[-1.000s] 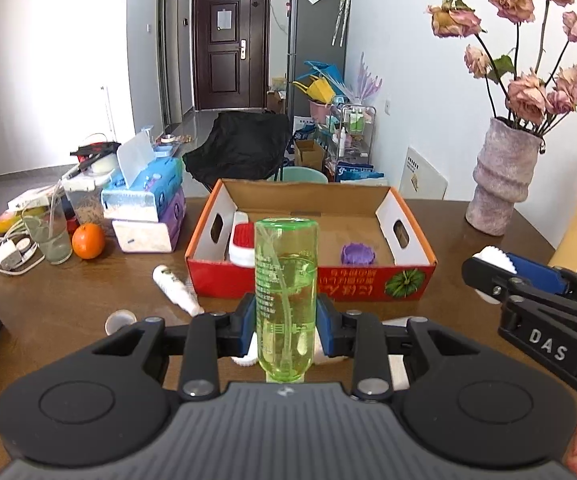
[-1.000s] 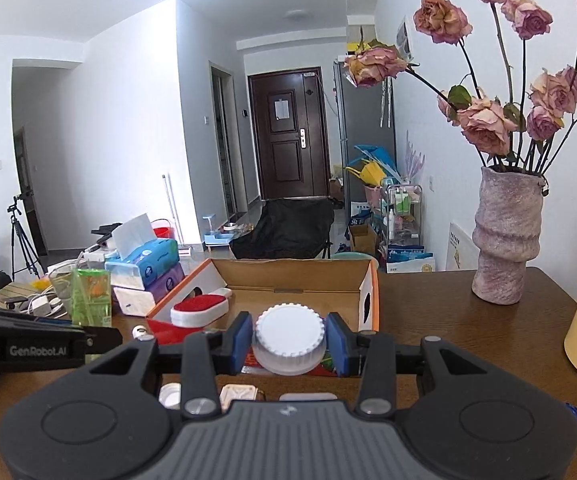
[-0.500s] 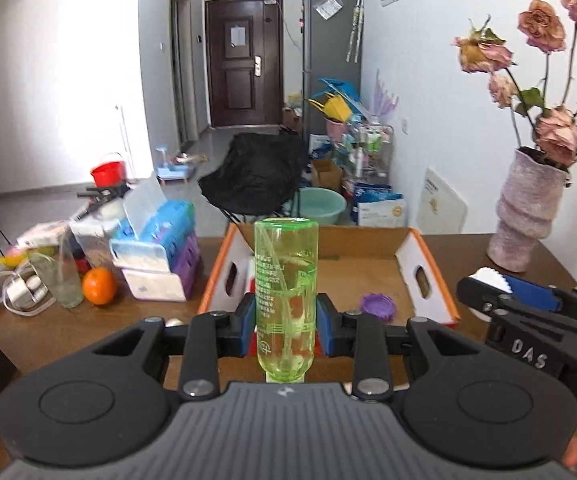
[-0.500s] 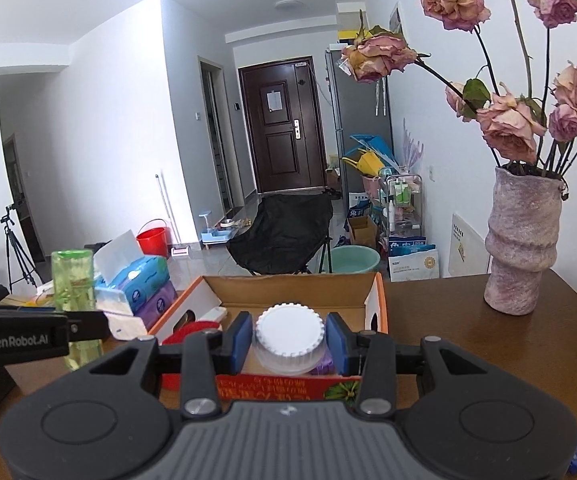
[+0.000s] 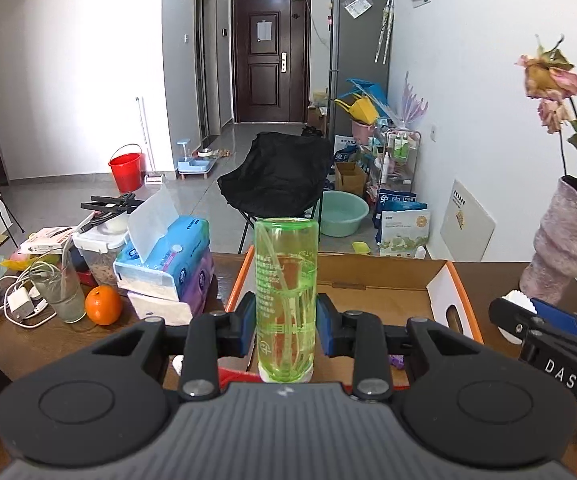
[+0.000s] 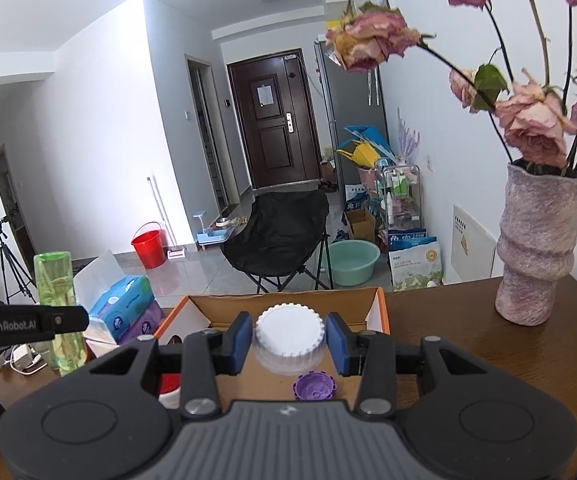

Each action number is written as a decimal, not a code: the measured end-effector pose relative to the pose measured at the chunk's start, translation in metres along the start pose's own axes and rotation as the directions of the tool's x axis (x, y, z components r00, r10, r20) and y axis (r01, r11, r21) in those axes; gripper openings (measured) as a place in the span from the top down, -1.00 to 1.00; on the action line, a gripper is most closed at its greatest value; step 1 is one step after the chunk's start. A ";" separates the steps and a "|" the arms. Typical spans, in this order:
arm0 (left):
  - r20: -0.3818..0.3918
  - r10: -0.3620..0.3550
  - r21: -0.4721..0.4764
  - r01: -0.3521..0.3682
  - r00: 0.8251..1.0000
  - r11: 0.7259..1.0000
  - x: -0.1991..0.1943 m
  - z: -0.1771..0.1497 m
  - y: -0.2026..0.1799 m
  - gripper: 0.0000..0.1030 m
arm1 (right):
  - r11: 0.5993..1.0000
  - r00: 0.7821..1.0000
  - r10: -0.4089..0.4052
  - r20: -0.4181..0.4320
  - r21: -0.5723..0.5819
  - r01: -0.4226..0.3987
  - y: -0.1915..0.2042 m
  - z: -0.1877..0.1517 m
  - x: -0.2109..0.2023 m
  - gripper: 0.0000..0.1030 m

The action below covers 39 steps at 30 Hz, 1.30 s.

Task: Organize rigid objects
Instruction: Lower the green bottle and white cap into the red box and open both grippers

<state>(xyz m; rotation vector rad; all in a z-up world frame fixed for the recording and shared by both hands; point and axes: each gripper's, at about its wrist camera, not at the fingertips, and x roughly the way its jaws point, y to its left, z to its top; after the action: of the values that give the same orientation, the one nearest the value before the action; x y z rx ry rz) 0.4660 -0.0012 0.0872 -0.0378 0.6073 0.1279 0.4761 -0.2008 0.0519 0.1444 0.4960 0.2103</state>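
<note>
In the left wrist view, the left gripper point(image 5: 286, 330) is closed on a green transparent bottle point(image 5: 285, 300), which stands upright between the two blue pads point(image 5: 246, 328); the pads press on its sides near the lower half. The bottle is held above the near edge of an open cardboard box point(image 5: 392, 280) that rests on a brown wooden table point(image 5: 484, 280). On the left part of the table there are stacked tissue packs point(image 5: 172, 264), an orange point(image 5: 103, 305), a glass point(image 5: 58, 288) and some white chargers with cables point(image 5: 18, 304). A textured vase point(image 5: 560, 248) with dried roses stands at the right, and the right gripper point(image 5: 528, 316) comes in at the right edge with a white ribbed thing in its fingers. In the right wrist view, the right gripper point(image 6: 288, 338) is closed on a white jar with a ribbed lid point(image 6: 289, 336), gripped on both sides by the blue pads point(image 6: 335, 338) and held over the inside of the cardboard box point(image 6: 288, 300). A purple cap point(image 6: 314, 386) lies on the floor of the box just below the jar, and something red and white point(image 6: 170, 388) lies in the box's left part. At the left, the left gripper point(image 6: 64, 320) holds the green bottle point(image 6: 56, 280) upright, beside the tissue packs point(image 6: 124, 308). The vase point(image 6: 536, 252) stands on the table point(image 6: 448, 340) at the right, well apart from the box.
</note>
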 end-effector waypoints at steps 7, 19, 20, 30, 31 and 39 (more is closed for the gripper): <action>-0.030 0.012 -0.010 -0.012 0.999 1.000 0.032 0.010 -0.004 0.39 | 1.000 1.000 -0.005 -0.015 -0.018 0.004 0.000 0.004 0.027 0.23; -0.076 0.007 -0.013 -0.008 0.997 1.000 0.090 0.005 -0.009 0.39 | 0.999 0.998 -0.015 -0.066 -0.035 0.012 -0.002 0.001 0.074 0.23; -0.080 0.007 -0.012 -0.008 0.997 1.000 0.094 0.004 -0.010 0.39 | 0.999 0.997 -0.015 -0.071 -0.036 0.012 -0.003 0.000 0.078 0.23; -0.059 -0.014 0.016 0.015 0.998 1.000 0.118 -0.005 -0.017 0.39 | 0.999 0.993 -0.009 -0.122 -0.040 0.004 -0.007 -0.019 0.111 0.23; -0.060 -0.018 0.019 0.019 0.998 1.000 0.120 -0.006 -0.019 0.39 | 0.999 0.992 -0.008 -0.127 -0.039 0.003 -0.007 -0.022 0.113 0.23; -0.128 -0.047 -0.005 0.047 0.991 0.999 0.147 -0.020 -0.021 0.39 | 0.999 0.989 -0.007 -0.147 -0.035 0.001 -0.008 -0.032 0.125 0.23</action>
<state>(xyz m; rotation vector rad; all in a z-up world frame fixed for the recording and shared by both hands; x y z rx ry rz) 0.5771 -0.0073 -0.0137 -0.0625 0.7336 0.0803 0.5696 -0.1765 -0.0343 0.0940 0.6392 0.2266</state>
